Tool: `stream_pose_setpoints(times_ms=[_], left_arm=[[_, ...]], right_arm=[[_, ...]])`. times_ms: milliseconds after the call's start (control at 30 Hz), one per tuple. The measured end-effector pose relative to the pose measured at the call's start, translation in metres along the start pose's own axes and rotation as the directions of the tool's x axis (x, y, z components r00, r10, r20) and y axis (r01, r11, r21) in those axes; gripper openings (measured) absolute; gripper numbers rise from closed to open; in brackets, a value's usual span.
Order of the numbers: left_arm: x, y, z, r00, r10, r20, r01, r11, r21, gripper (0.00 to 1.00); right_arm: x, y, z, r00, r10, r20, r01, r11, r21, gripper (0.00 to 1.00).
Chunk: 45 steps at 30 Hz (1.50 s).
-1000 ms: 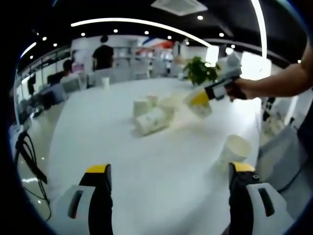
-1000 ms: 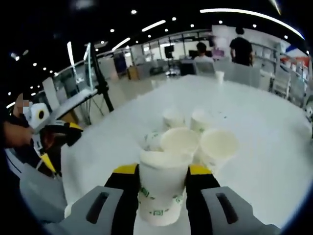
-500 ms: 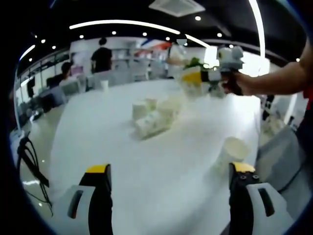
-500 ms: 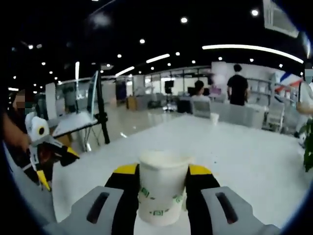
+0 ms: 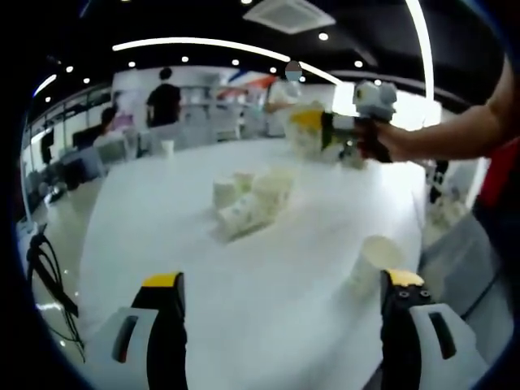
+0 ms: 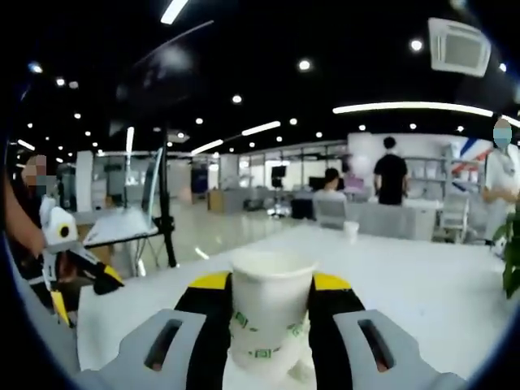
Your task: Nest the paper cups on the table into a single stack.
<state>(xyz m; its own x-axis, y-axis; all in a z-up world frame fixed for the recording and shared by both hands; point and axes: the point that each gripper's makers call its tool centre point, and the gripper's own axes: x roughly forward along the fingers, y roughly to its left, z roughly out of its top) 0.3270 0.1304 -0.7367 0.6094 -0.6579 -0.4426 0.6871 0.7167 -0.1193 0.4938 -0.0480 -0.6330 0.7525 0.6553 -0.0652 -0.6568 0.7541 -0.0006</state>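
A: What is the right gripper (image 6: 270,321) doing?

B: Its two yellow-tipped jaws are clamped on a white paper cup with green print (image 6: 270,313), upright between them, rim above the tips. From the left gripper view the same gripper (image 5: 313,130) is held high over the white table (image 5: 203,268), well above everything on it.

A: And the left gripper (image 5: 280,305)?

B: Jaws spread wide, nothing between them. A single upright white paper cup (image 5: 372,260) stands just beyond the right-hand jaw, outside the gap. The cluster of loose white paper cups (image 5: 248,203), some tipped on their sides, lies farther ahead, past the fingertips and between the two jaw lines.

A: What could go wrong?

B: I'd judge the held cup is the risk. Paper walls give, so a hard squeeze may oval the rim, and then it won't seat in or over another cup. Bringing it down off-centre on the cluster could also roll the tipped cups away. The single cup beside the left jaw could get knocked over if that gripper swings sideways.

A: Anything changed from a second ago?

B: Yes. Then the right gripper was down at the cluster with the cup low among the others; now it is lifted and sees the far room beyond the table edge. The left gripper's jaws stay just as wide.
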Motion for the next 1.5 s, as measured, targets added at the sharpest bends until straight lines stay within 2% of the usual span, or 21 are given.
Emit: stream_pose_setpoints(times_ms=[567,1500], left_arm=[[-0.002,0.000,0.002,1.000,0.006,0.002,-0.006,1.000,0.001,0.98],[-0.010,-0.007,0.000,1.000,0.019,0.010,-0.019,1.000,-0.002,0.98]], right_arm=[[0.001,0.003,0.006,1.000,0.004,0.017,-0.004,1.000,-0.001,0.34],[-0.016,0.022,0.014,0.998,0.038,0.055,-0.038,0.999,0.009,0.34]])
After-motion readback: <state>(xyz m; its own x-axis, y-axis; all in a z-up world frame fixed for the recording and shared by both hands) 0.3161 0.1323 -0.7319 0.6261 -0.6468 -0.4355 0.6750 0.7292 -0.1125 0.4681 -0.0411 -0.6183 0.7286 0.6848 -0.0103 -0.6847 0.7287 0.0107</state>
